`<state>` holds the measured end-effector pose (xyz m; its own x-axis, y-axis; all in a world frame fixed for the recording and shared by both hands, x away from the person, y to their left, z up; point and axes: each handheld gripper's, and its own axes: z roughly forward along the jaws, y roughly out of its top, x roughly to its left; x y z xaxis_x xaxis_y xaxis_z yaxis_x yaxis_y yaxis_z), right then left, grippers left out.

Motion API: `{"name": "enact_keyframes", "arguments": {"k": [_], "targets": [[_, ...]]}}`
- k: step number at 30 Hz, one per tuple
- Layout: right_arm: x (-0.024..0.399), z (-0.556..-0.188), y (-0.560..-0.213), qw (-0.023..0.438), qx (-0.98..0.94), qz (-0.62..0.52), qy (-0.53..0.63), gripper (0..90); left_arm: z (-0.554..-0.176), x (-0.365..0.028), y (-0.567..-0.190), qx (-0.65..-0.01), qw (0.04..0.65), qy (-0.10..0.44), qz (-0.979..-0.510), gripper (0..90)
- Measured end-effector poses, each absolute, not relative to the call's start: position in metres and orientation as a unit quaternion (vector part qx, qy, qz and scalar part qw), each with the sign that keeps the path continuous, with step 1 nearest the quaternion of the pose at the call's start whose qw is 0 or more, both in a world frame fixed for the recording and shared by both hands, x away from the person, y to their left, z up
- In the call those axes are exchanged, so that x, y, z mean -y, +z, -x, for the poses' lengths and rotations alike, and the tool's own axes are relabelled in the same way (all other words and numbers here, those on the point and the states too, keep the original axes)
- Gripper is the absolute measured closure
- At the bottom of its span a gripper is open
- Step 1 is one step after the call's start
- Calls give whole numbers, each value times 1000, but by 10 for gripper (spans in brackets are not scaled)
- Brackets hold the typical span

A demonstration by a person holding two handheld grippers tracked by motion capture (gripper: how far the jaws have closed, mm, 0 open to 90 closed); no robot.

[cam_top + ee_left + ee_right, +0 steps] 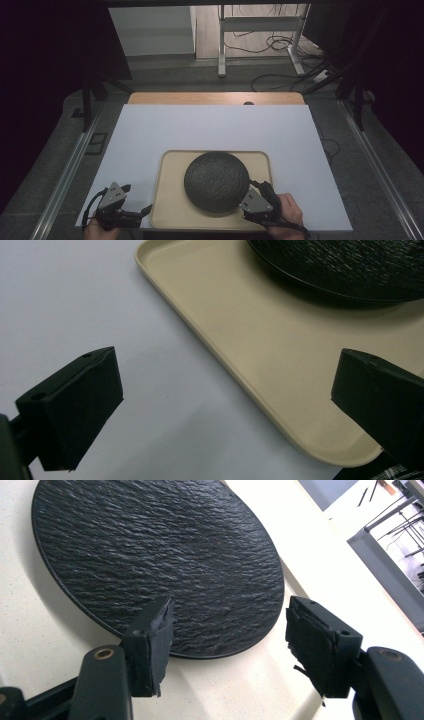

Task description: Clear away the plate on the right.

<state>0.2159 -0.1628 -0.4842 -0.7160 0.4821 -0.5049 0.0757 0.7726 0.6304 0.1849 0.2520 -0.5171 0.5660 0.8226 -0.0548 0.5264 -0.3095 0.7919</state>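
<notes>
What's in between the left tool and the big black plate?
Bare white table, then the tray's beige rim and floor. Nothing else lies between the left tool and the black plate, as seen in the high view and left gripper view.

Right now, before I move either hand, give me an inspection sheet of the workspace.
Surface: white sheet over a wooden tabletop.
Job's things: dark textured plate lying on the beige tray, toward the tray's right half.
Clutter: nothing seen.
Grippers: left gripper open, off the tray's left edge, nothing between its jaws; right gripper open, its jaws either side of the plate's near rim, pads not pressing on it.
Cables: one trails from the left gripper; loose cables on the floor beyond the table.
Surroundings: metal frame legs behind the table, dark curtains at both sides.
</notes>
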Motion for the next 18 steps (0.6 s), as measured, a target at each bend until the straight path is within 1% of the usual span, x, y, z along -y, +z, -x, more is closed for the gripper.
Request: {"name": "enact_keyframes", "arguments": {"k": [18], "targets": [[182,-224,-479,318,-870,-202,316,315,-185,-252,-517,-428,403,184,-788,0]]}}
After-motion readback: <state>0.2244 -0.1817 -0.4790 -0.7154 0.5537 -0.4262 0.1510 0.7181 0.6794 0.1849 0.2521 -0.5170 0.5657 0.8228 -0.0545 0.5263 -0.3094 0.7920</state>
